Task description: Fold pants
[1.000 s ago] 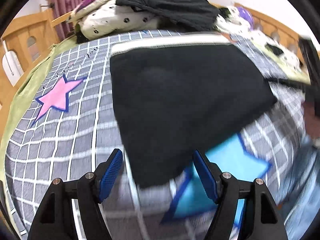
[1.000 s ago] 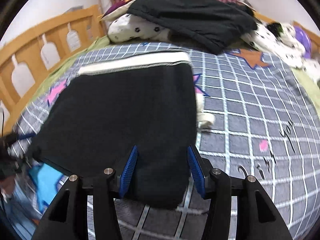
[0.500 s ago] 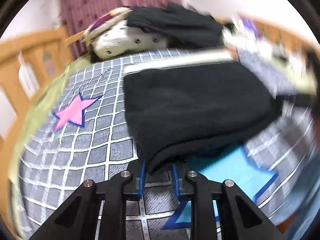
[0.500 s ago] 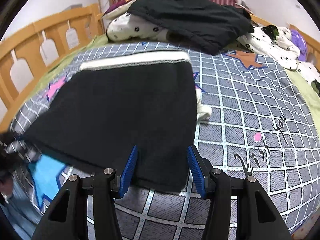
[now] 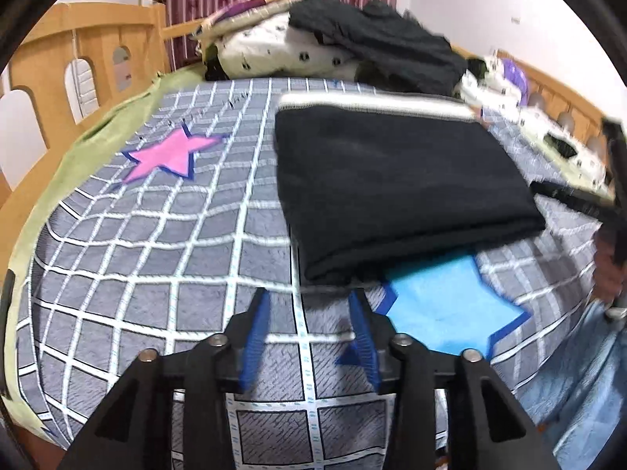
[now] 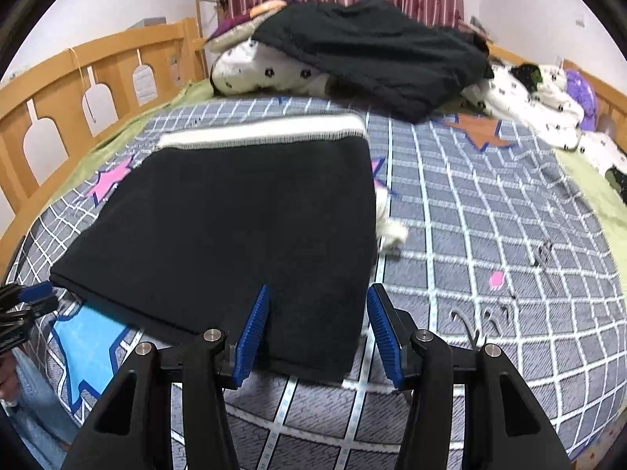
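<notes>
- Black pants (image 6: 243,227) folded flat on the bed (image 6: 490,235), pale waistband at the far end, long axis running away from both tools.
- Left tool (image 5: 309,305): jaws opening, nothing between, near corner just ahead.
- Right tool (image 6: 317,313): half-wide, straddling the near hem, pads not pressing.
- Fold layers underneath hidden; left view blurred.

The left gripper (image 5: 309,305) points down with its 2 blue-padded jaws opening and nothing between them, while the right gripper (image 6: 318,311) points down likewise, jaws apart, straddling black cloth without pressing it.
</notes>
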{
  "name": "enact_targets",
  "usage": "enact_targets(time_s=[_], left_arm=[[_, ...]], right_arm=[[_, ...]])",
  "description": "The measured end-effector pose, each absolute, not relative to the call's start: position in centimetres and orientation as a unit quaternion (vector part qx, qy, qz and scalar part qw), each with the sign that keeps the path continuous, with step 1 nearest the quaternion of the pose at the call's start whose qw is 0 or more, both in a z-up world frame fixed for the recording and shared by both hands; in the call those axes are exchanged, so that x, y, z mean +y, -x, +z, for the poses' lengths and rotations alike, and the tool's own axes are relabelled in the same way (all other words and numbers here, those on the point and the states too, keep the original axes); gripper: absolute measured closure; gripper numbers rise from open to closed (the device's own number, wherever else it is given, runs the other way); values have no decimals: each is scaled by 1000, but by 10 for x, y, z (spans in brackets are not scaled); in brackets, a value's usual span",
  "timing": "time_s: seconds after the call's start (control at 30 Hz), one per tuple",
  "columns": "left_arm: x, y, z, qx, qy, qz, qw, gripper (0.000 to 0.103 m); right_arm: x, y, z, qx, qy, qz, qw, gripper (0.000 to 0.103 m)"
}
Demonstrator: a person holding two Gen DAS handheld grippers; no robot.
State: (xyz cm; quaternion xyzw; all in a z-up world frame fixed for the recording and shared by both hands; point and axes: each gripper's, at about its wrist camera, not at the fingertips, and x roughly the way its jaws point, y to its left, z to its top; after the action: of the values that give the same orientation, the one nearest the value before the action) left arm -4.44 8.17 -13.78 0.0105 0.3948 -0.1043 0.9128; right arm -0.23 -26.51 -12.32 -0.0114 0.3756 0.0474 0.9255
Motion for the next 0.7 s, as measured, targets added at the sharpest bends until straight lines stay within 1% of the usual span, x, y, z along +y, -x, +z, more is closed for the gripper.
enact_targets(time_s=[0.13,0.23,0.27,0.3,0.37,0.43,0.57,0.7], left_arm=[[68,13,-121,390,5,-120,913,59],[48,-15,-125,398,1,-131,908,59],[43,-26,-135,420,-1,-127,899,57],[40,-32,-147,437,-1,-120,891,49],[37,-27,-157,425,-10,-108,899,45],[33,-16,-157,419,-30,-108,901,44],[37,-13,-144,442,-21,-111,890,44],[41,-25,-117,437,-21,-83,895,44]], right_arm=[[-262,-6,-123,368,4,59,928,52],[-252,-17,-139,396,22,57,916,51],[-248,-18,-147,407,35,48,911,48],[-245,-20,-155,422,46,40,905,46],[-246,-16,-160,430,46,38,901,46],[-252,-12,-157,434,34,48,899,46],[-273,-3,-153,439,-1,37,898,45],[-279,2,-128,419,-1,-8,908,45]])
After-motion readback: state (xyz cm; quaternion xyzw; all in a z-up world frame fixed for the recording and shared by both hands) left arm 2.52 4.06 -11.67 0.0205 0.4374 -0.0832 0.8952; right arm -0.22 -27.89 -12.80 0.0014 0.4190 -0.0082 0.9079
